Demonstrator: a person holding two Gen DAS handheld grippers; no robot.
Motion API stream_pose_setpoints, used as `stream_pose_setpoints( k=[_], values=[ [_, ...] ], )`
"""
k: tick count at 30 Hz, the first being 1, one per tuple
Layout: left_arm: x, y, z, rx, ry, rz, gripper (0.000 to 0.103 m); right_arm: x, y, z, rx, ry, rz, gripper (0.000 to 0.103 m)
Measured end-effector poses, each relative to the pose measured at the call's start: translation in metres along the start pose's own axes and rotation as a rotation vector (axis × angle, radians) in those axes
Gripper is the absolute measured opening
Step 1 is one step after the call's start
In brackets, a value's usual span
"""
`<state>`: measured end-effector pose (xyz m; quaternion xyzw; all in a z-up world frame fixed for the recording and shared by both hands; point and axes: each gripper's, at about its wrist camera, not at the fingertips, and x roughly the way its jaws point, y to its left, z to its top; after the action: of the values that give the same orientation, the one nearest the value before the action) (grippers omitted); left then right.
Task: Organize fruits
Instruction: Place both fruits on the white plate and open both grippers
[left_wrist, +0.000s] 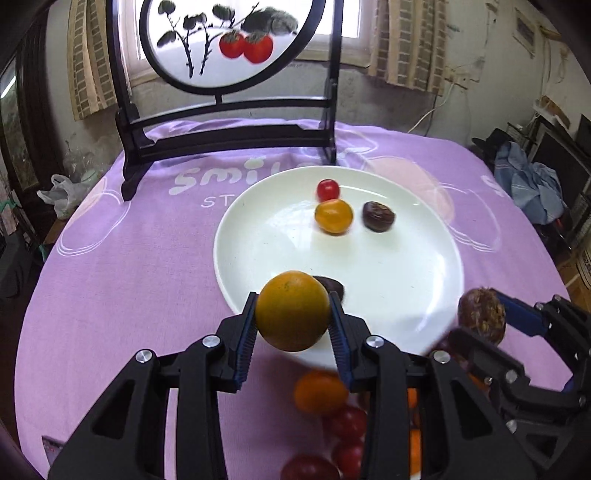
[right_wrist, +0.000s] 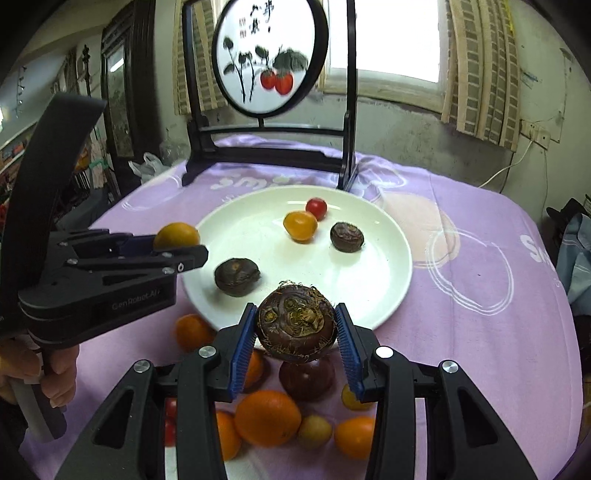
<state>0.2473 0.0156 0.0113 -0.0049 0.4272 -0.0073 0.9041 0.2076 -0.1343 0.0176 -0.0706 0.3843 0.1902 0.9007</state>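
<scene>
Left wrist view: the left gripper (left_wrist: 292, 314) is pinching a yellow-orange citrus (left_wrist: 291, 311) over the near rim of the white plate (left_wrist: 388, 280). The right gripper (right_wrist: 295, 325) clamps a brown water chestnut (right_wrist: 295, 323) (hairy-looking) just above the plate's near edge.

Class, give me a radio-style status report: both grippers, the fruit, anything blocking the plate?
Left gripper shut on orange. Right gripper shut on water chestnut. White plate holds four pieces, room left. Nothing blocking.
</scene>
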Motion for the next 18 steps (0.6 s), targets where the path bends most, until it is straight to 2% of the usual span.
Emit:
stream_pose_setpoints(
  k=[5,9,11,16,18],
  values=[
    [0.037,0.008,0.008,-0.034,0.044,0.015,0.036,0.03,0.0,0.001,-0.01,0.052,-0.018,0.043],
    [0.051,0.008,0.007,-0.05,0.057,0.01,0.039,0.041,-0.002,0.001,0.01,0.078,-0.012,0.044],
    [0.049,0.007,0.009,-0.054,0.045,0.011,0.057,0.043,-0.002,0.001,0.018,0.088,-0.01,0.051],
    [0.021,0.005,0.004,-0.043,0.002,-0.011,0.059,0.027,-0.004,-0.007,0.032,0.061,-0.009,0.051],
    [0.009,0.005,0.0,-0.046,-0.005,-0.009,0.063,0.017,-0.008,-0.012,0.053,0.053,0.003,0.051]
  ],
)
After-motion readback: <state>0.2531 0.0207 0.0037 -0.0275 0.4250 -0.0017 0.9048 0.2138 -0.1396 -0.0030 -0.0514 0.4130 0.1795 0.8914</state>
